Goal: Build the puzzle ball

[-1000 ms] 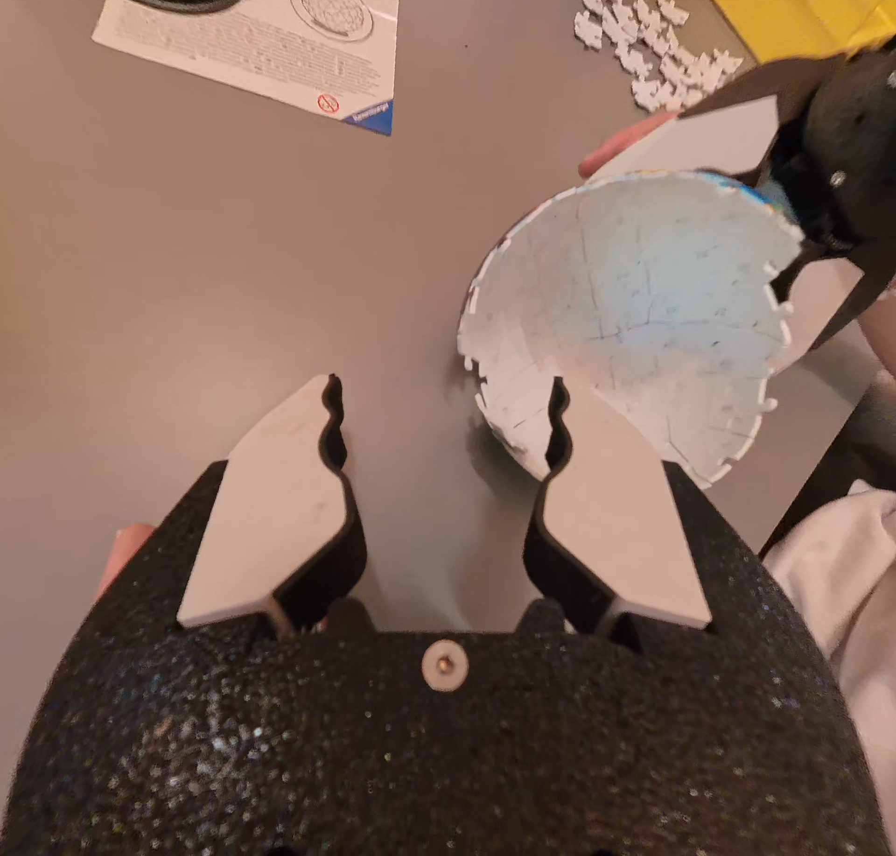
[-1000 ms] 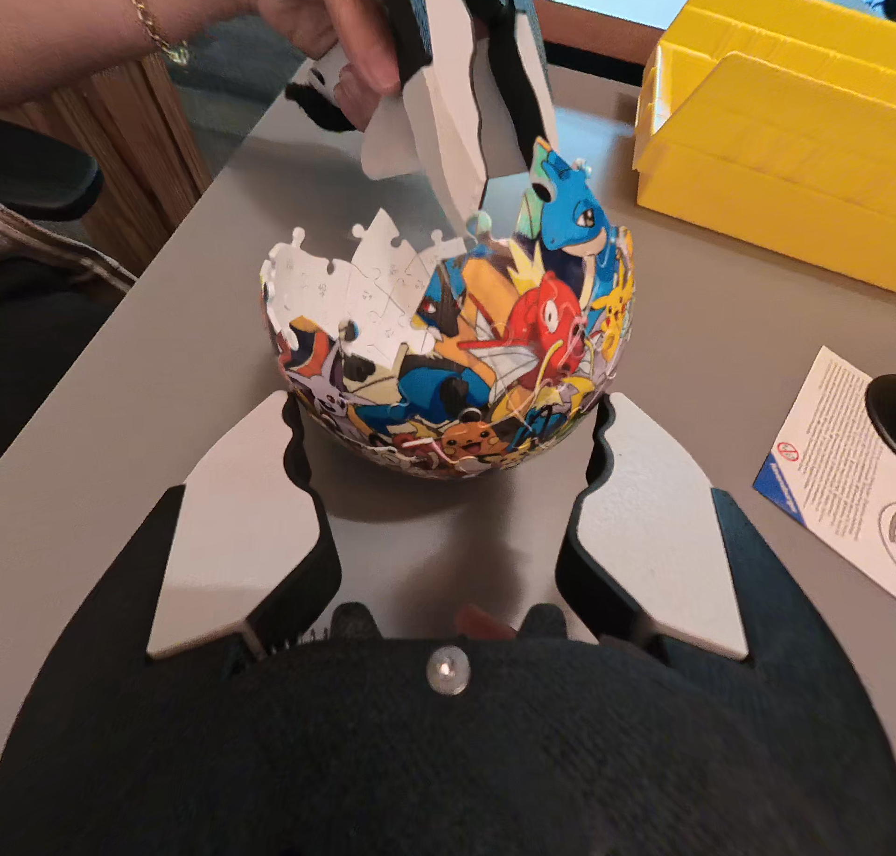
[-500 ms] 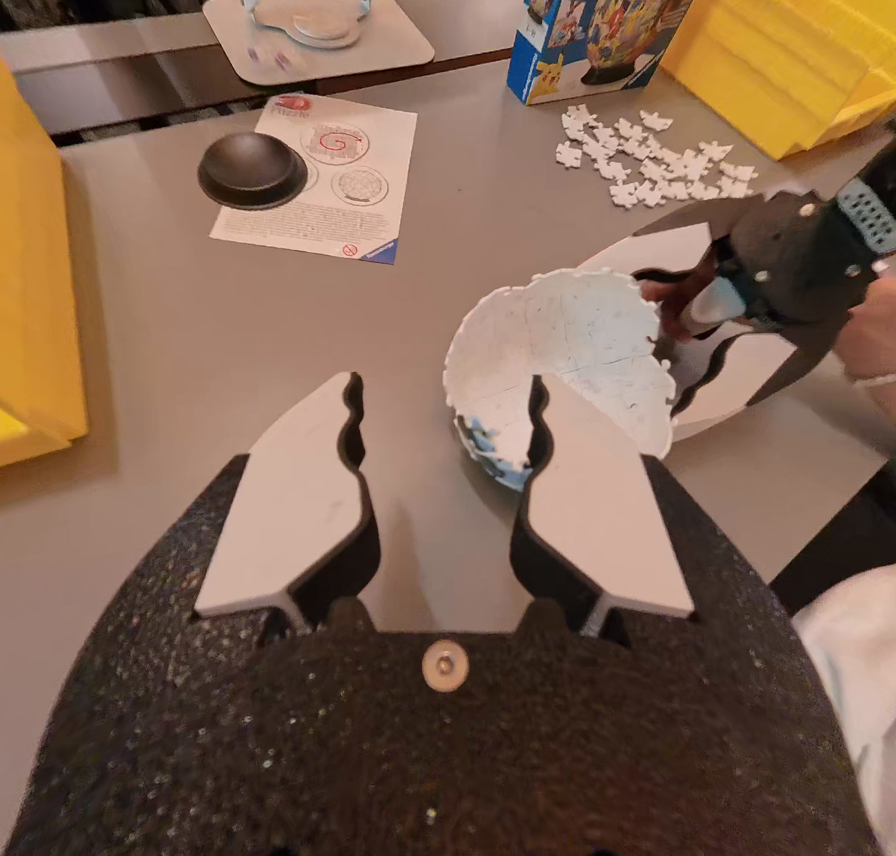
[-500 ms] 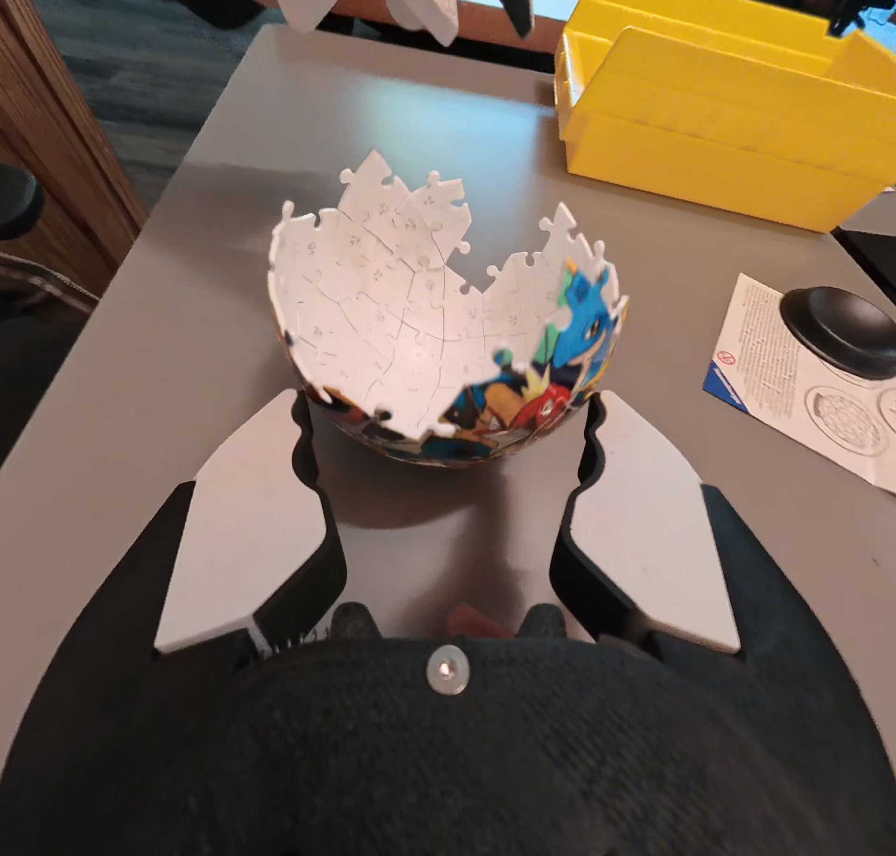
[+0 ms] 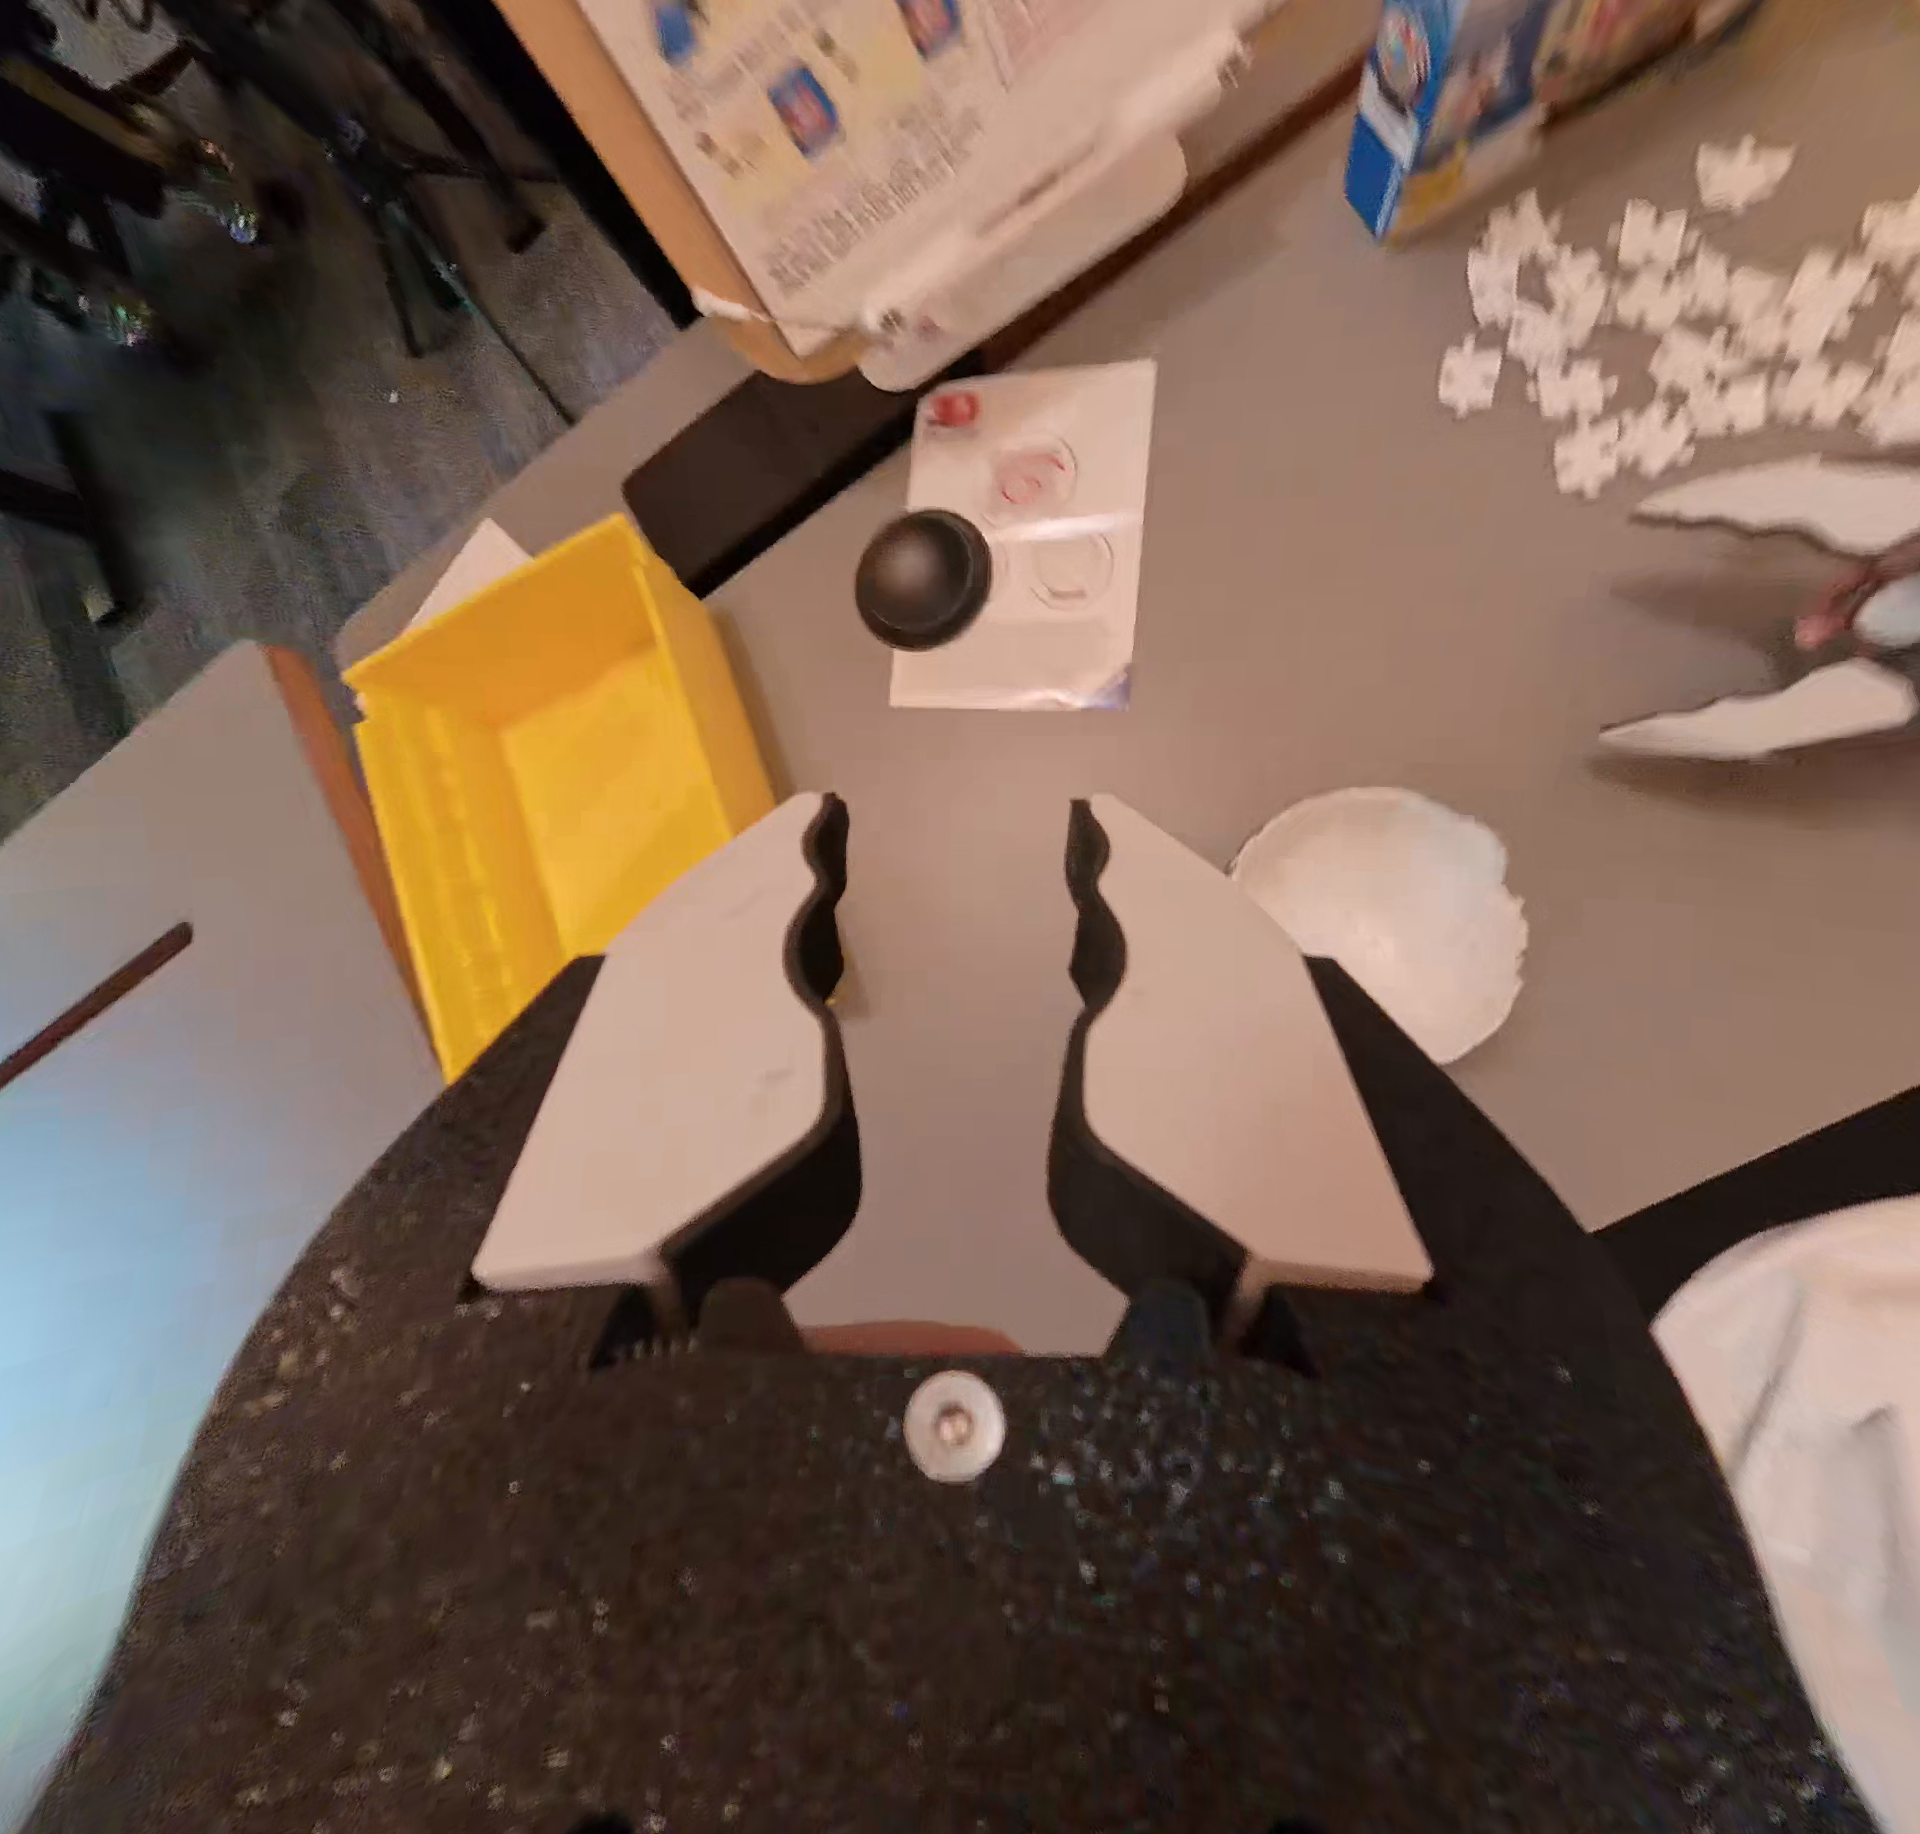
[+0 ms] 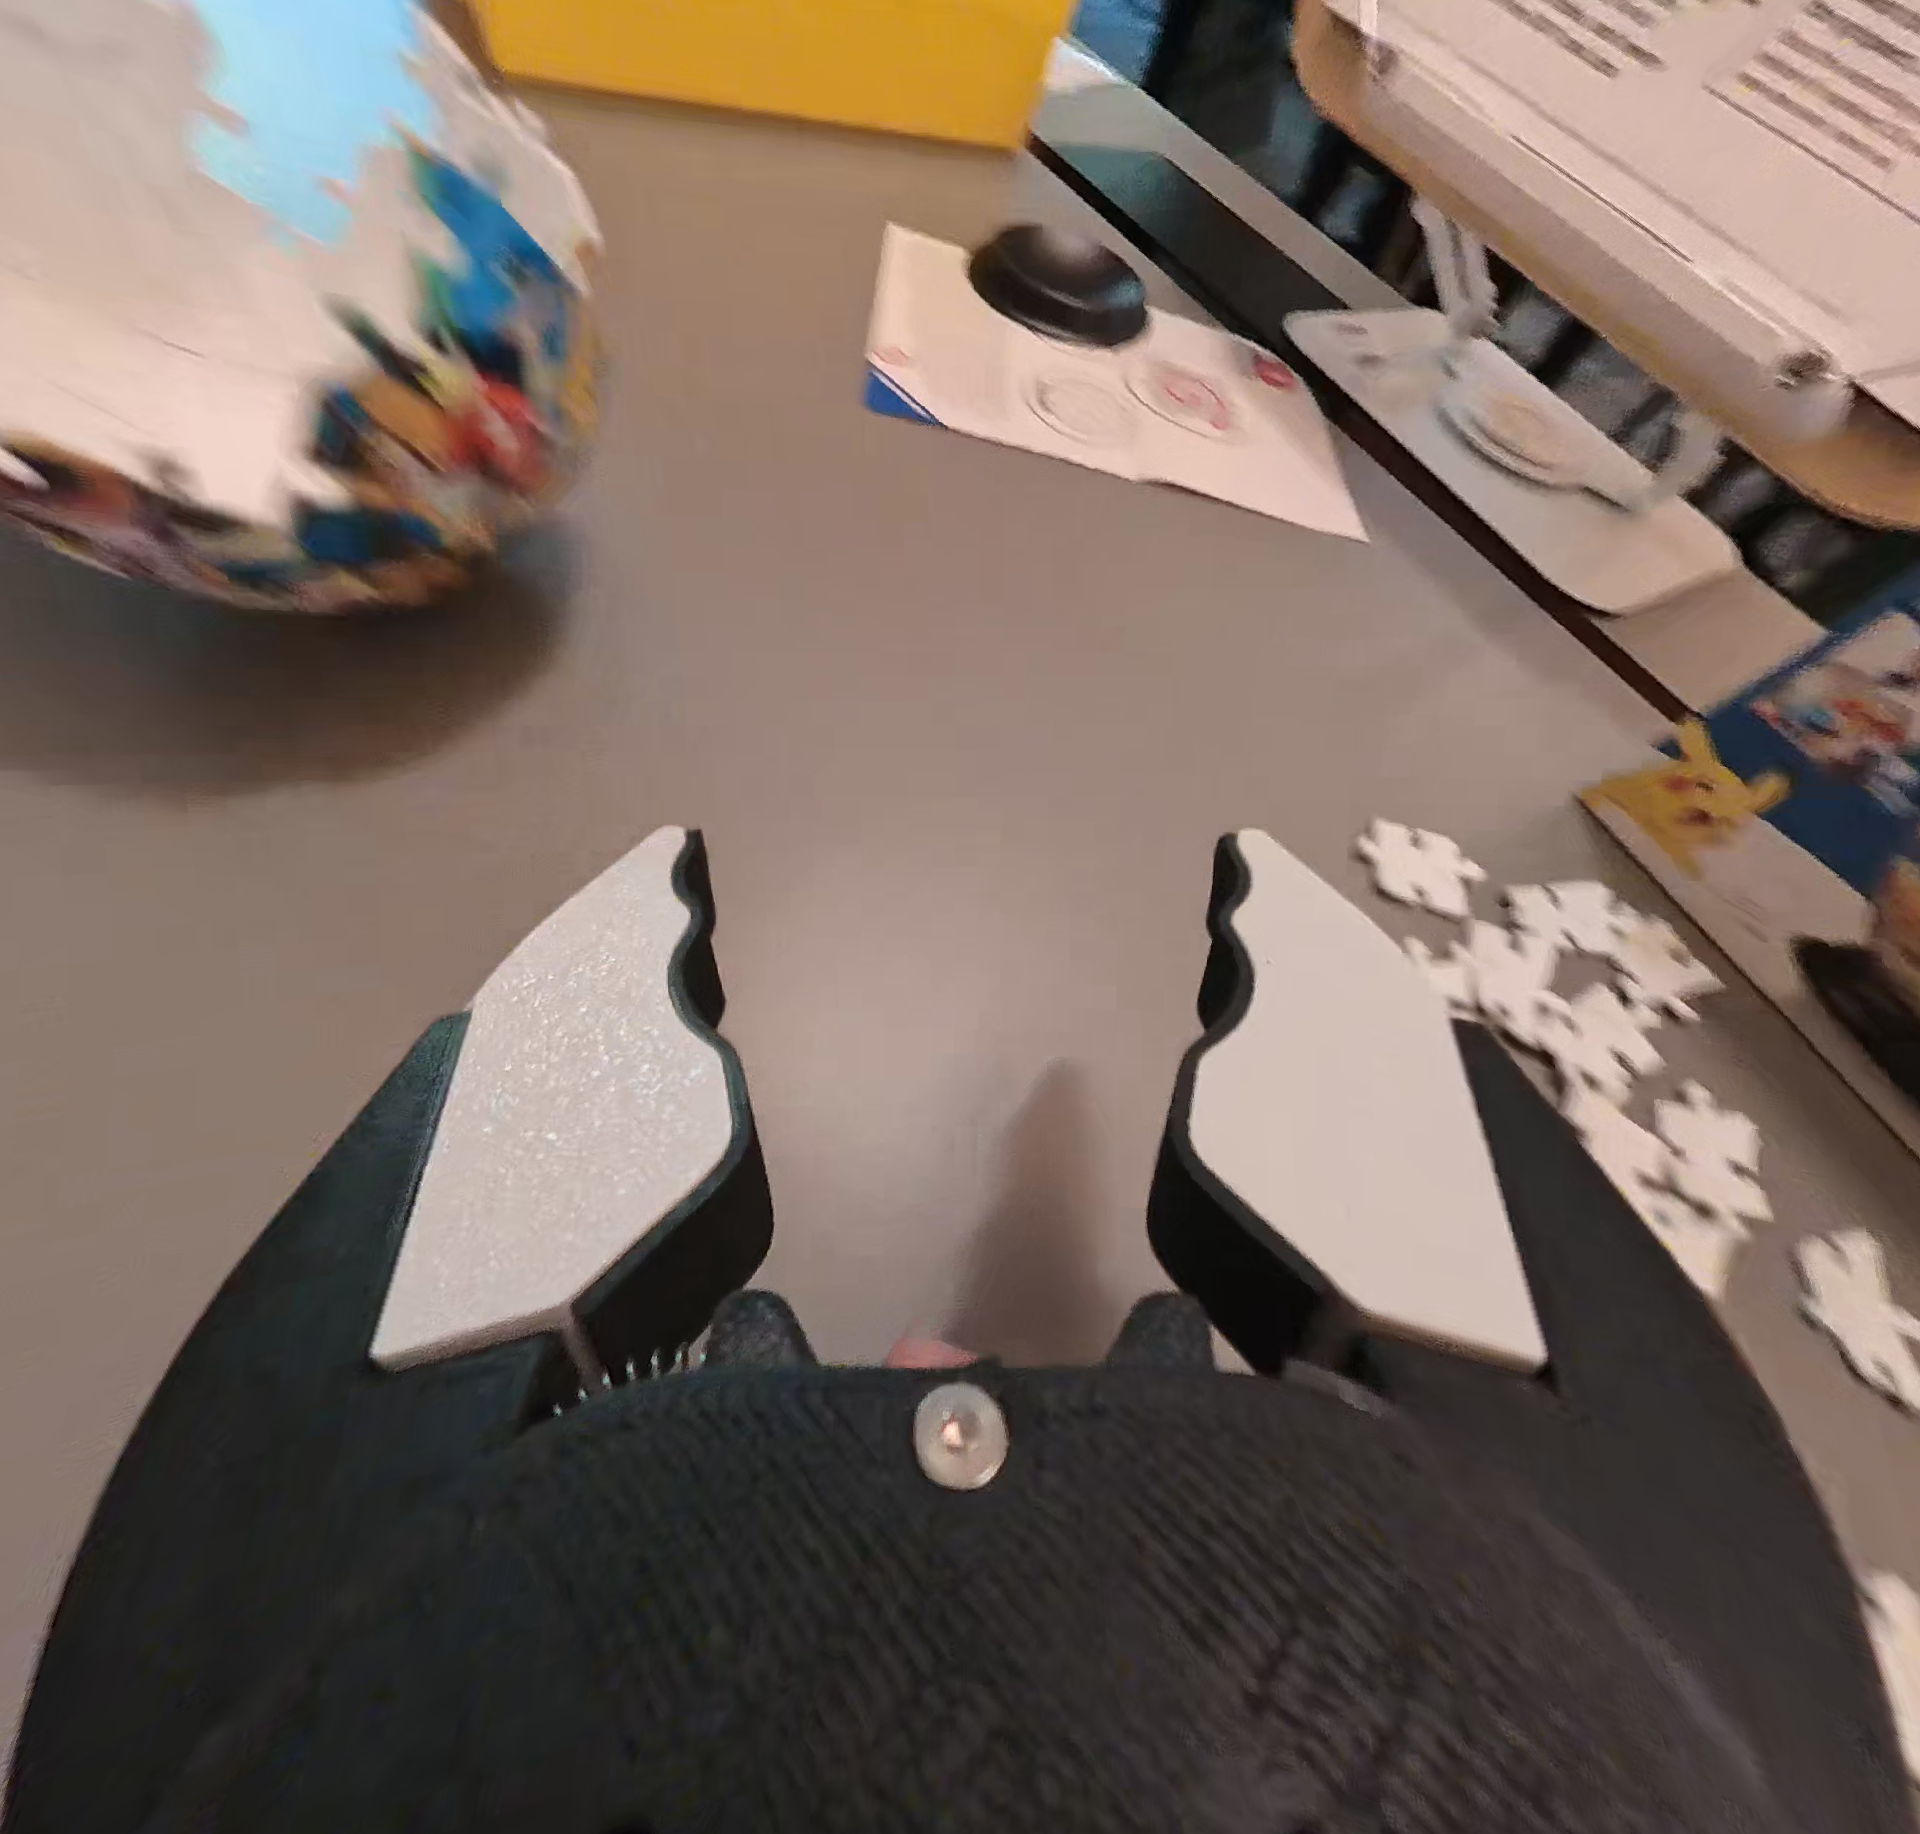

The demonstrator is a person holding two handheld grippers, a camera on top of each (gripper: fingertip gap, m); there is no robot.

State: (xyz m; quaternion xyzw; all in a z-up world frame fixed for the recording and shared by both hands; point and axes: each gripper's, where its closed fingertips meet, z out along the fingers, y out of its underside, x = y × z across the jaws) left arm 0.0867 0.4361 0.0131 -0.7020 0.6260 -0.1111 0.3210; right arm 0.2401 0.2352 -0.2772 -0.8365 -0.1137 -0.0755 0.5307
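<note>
Puzzle ball (image 6: 281, 330), half-built shell, sits on grey table (image 6: 935, 693), off to left of right gripper (image 6: 961, 854). Looks light, thin, fragile; jagged rim prob pops apart if squeezed, so cradle low on curved outside. Right gripper wide, empty; left gripper (image 5: 948, 818) moderately apart, empty. Loose pieces (image 6: 1579, 984) just beside right gripper. Table smooth, maybe slippery. Farther: leaflet (image 6: 1112, 402) w/ black stand (image 6: 1055, 283), yellow bin (image 5: 551, 776), puzzle box (image 5: 1538, 49).

Bare table (image 6: 935, 704) lies between half-built ball (image 6: 291, 350) and loose pieces (image 6: 1579, 984).
</note>
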